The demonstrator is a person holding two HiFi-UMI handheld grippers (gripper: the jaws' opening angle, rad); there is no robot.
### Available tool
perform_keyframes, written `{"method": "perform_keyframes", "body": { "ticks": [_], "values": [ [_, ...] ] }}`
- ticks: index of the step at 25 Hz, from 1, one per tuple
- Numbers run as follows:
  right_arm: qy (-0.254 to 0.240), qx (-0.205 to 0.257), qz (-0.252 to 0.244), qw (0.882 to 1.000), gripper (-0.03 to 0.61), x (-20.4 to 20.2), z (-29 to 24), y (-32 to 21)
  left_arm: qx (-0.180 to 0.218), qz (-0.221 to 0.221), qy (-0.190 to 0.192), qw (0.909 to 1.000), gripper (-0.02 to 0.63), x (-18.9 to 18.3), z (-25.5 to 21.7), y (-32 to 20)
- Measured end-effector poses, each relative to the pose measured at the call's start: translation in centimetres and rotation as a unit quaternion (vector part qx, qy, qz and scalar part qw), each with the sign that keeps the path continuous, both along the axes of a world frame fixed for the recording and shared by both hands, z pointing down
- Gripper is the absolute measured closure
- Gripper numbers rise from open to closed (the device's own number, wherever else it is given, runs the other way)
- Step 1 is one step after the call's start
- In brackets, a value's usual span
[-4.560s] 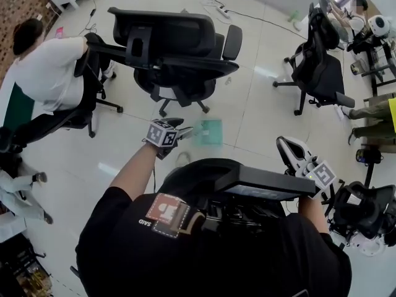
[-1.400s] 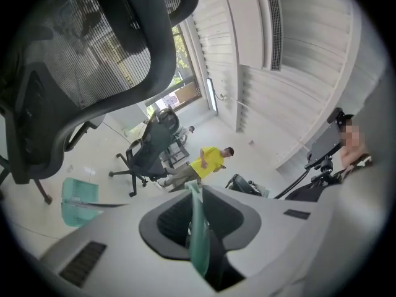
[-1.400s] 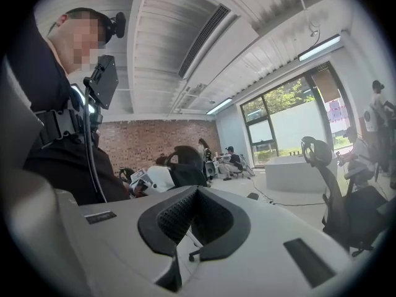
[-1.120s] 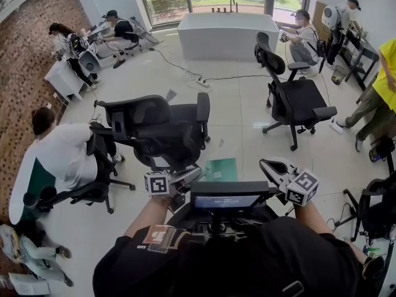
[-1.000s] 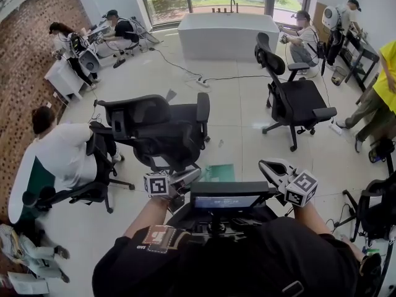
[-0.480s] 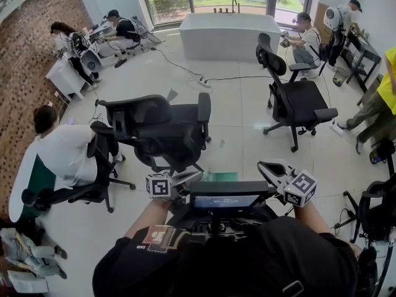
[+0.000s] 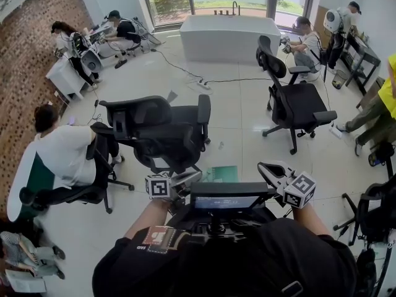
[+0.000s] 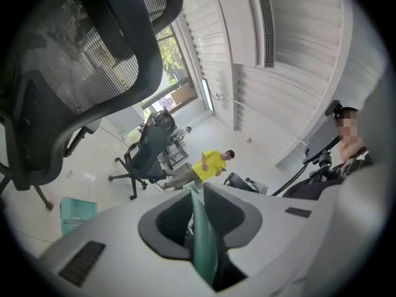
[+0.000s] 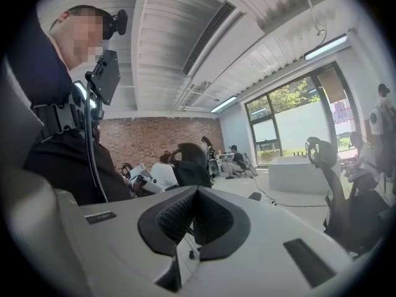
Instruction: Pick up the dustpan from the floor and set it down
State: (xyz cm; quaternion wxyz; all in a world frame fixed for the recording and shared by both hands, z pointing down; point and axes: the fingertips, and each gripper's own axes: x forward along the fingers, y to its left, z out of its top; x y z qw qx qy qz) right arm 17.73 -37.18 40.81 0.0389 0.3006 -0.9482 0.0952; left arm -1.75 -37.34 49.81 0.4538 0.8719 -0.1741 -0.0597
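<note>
The teal dustpan (image 7: 221, 173) is held up off the floor (image 7: 238, 125) by the left hand-held gripper (image 7: 190, 177), whose jaws are closed to a narrow gap on a thin teal edge of it. In the left gripper view that strip is seen pinched edge-on between the two dark pads, while the ribbed body of the pan is seen off to the left of the jaws. In the head view the dustpan is found just beyond the tip of the left hand-held gripper, in front of the wearer's chest. Its lower edge is hidden there by a dark screen unit (image 7: 229, 201) worn on the chest. The right hand-held gripper (image 7: 266, 167) is held to the right of the dustpan and apart from it. Its jaws are brought together and nothing is held between them, as is shown in the right gripper view. A black office chair (image 7: 158, 132) is seen just past the left hand-held gripper, and a second black chair (image 7: 296, 101) stands farther off to the right. A seated person in a white top (image 7: 62, 156) is seen at the left. A long white counter (image 7: 229, 36) is placed at the far side of the room, below the windows.
</note>
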Motion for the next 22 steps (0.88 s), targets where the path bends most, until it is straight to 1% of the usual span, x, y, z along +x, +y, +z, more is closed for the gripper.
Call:
{"method": "perform_keyframes", "body": {
  "ticks": [8,13,22],
  "values": [
    [-0.002,-0.007,-0.004,1.000,0.568,-0.4,0.3,0.8,-0.001,-0.003,-0.006,1.0000,0.523,-0.1,-0.1,0.9],
    [-0.006,-0.007,-0.006,1.000,0.568,-0.5,0.3,1.2,-0.007,-0.005,-0.002,1.0000,0.523,-0.4,0.6,1.6],
    [-0.007,0.009,-0.005,1.000,0.569,0.0,-0.2,1.7,-0.002,-0.012,0.000,0.9999,0.525,-0.3,0.3,2.2]
  ]
}}
